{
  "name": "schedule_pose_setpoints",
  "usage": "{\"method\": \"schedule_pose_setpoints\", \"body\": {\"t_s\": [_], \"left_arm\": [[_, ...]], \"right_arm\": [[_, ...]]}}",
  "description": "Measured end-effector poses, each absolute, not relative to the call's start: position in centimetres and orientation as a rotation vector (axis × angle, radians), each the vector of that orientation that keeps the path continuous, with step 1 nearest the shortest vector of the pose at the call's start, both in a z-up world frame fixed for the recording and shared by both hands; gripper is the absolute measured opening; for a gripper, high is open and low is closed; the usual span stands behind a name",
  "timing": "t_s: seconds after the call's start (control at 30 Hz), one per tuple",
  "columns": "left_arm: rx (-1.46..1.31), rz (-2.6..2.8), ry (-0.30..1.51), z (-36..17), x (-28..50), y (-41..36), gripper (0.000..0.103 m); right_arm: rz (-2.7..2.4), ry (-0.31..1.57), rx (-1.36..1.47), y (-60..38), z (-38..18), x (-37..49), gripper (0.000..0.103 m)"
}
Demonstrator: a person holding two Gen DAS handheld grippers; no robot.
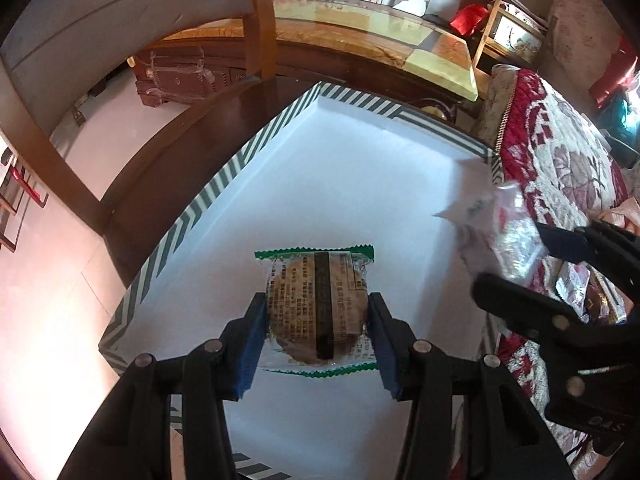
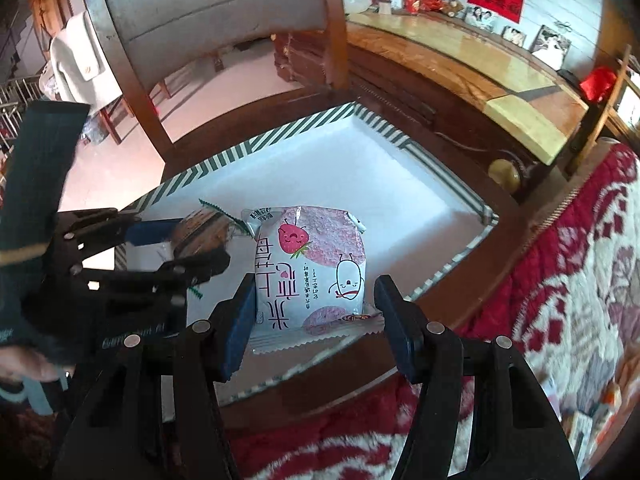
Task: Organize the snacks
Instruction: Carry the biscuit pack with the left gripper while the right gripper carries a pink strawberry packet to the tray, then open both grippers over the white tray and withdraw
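A round brown cake in a clear packet with green edges [image 1: 316,304] hangs over the white box with the striped rim [image 1: 224,176], and my left gripper [image 1: 318,320] is shut on its sides. My right gripper [image 2: 316,316] is shut on a pink and white strawberry snack packet [image 2: 312,264] above the box's near edge [image 2: 452,264]. In the left wrist view the right gripper [image 1: 510,260] comes in from the right with that packet [image 1: 508,224] blurred. The right wrist view shows the left gripper [image 2: 196,244] at the left with the cake [image 2: 200,228].
The box sits on a dark wooden chair seat [image 1: 160,168] with a grey padded back [image 2: 208,4]. A red and white quilt [image 2: 568,280] lies to the right, with more snack packets [image 1: 572,284] on it. A long wooden cabinet [image 2: 460,60] stands behind.
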State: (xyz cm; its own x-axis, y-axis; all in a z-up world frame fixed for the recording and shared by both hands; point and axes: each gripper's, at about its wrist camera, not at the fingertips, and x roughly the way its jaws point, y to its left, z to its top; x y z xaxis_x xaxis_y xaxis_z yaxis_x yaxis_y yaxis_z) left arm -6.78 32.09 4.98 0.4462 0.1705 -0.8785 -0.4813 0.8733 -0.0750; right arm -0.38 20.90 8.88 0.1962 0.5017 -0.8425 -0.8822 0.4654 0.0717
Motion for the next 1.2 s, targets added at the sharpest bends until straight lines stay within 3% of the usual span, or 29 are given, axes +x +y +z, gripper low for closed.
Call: {"method": "schedule_pose_setpoints", "body": {"t_s": [0.47,0.6,0.63,1.2], "left_arm": [[-0.359,0.464,1.082,3.1,-7.4,32.9,0.054],[-0.378,0.503,1.086,3.1,-7.7,33.4,0.078],[-0.388,0.502,1.079,3.2,-7.9,33.6,0.081],[-0.306,0.409,0.977,7.4,-7.1,27.5,0.090]], "right_arm": [[1.052,1.044,-0.522,23.0,4.6,-0.1,0.060],[1.044,1.037,-0.486,22.5,4.7,-0.3,0.061],[1.044,1.039,-0.477,22.4,4.8,-0.4,0.061],[0.934,1.001,-0.266,10.8,7.9,-2.2,0.066]]}}
